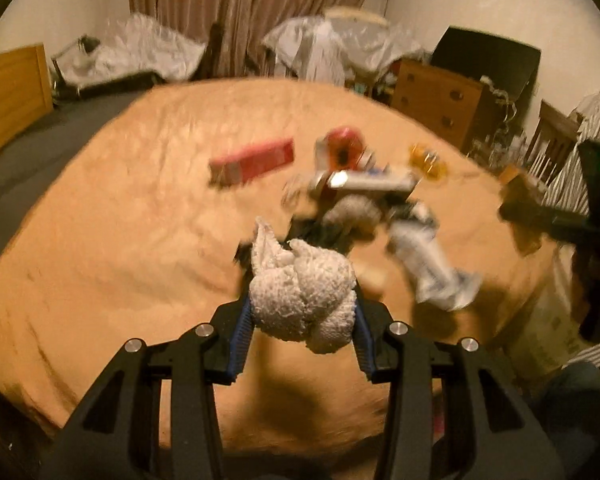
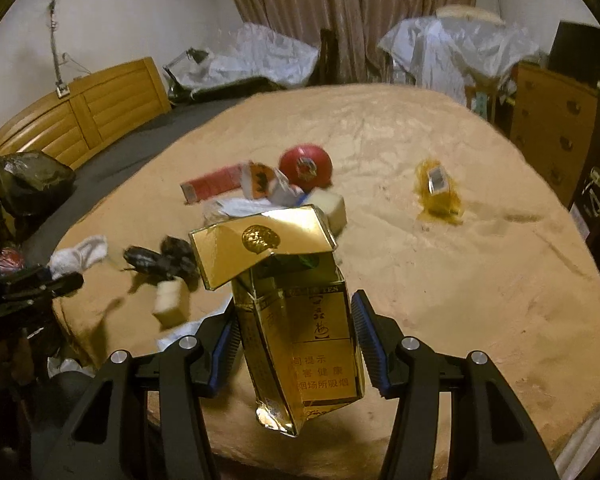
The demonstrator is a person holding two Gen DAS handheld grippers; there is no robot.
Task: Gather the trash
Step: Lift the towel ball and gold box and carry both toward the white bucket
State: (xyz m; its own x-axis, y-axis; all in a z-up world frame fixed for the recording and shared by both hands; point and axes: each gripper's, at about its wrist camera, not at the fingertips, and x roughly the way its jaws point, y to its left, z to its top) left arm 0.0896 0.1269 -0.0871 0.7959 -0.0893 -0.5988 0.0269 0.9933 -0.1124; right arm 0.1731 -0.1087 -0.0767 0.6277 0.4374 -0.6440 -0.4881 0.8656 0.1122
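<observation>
- On the bed (image 2: pixel 480 280), a can (image 2: pixel 306 168) lies far, a flat box (image 2: pixel 214 184) left of it.
- A wrapper (image 2: pixel 438 192) lies well right.
- A tissue wad (image 1: pixel 300 296) sits between the left claw's (image 1: pixel 300 300) pads.
- A carton (image 2: pixel 296 332) sits in the right claw (image 2: pixel 296 320).

- A tan blanket (image 2: pixel 440 280) covered the bed, with dark grey sheet (image 2: pixel 148 132) showing along its left edge.
- A wooden headboard (image 2: pixel 80 112) stood against the left wall.
- Brown curtains (image 2: pixel 320 12) hung at the back.
- Crumpled silvery plastic covers (image 2: pixel 268 56) lay draped over furniture beyond the bed.
- A wooden chest of drawers (image 2: pixel 552 120) stood at the right.
</observation>
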